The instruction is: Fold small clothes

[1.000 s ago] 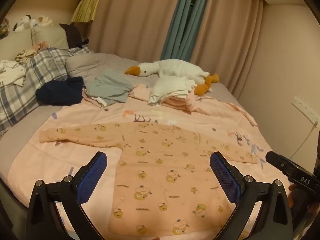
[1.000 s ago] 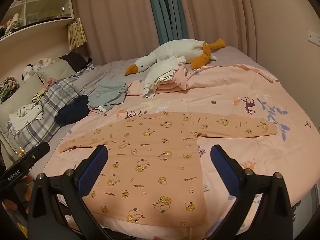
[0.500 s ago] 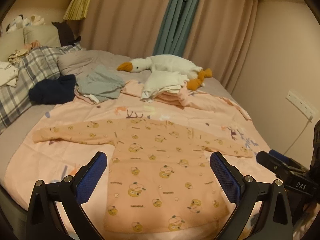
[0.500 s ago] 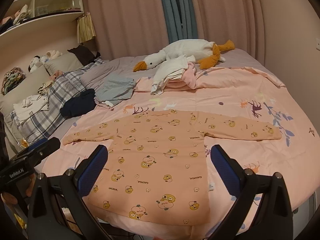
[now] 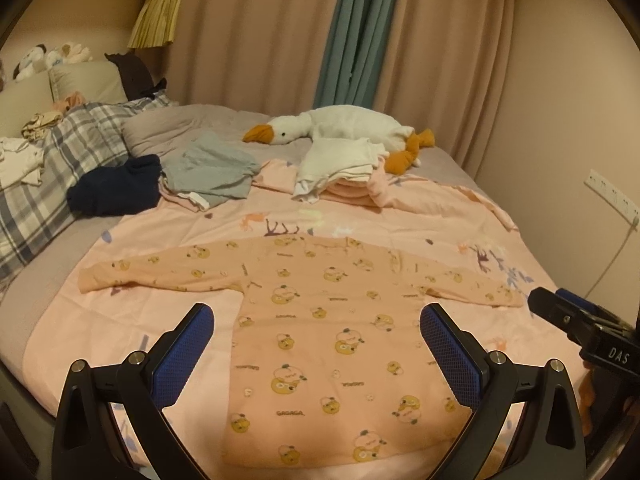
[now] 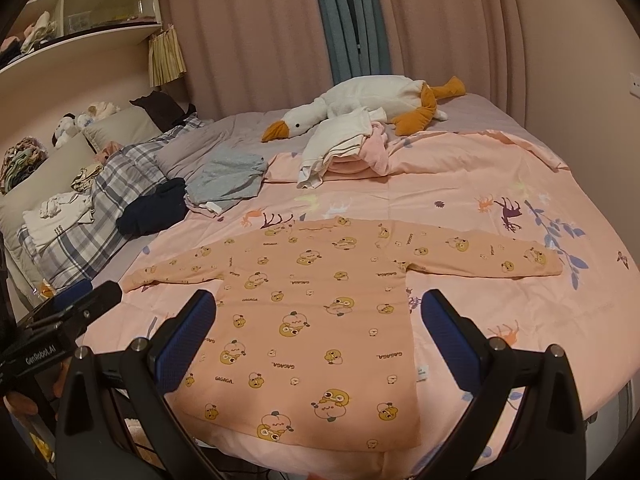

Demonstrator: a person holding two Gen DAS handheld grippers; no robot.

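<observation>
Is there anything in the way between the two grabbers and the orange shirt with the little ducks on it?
Nothing visible. The orange shirt lies flat on the pink blanket, sleeves out, right below the left gripper and right gripper, both with jaws open. The other clothes and the plush goose sit farther back.

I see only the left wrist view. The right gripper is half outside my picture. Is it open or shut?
Observer: Open. The right gripper has its fingers wide apart above the shirt and holds nothing.
Operator: Does the shirt have a label?
Observer: Yes, a small white label sticks out at the side seam near the hem.
Operator: Where is my left gripper relative to the sleeve?
Observer: The left gripper sits just beside the nearest sleeve end, at the bed's edge, and does not grip it.
</observation>
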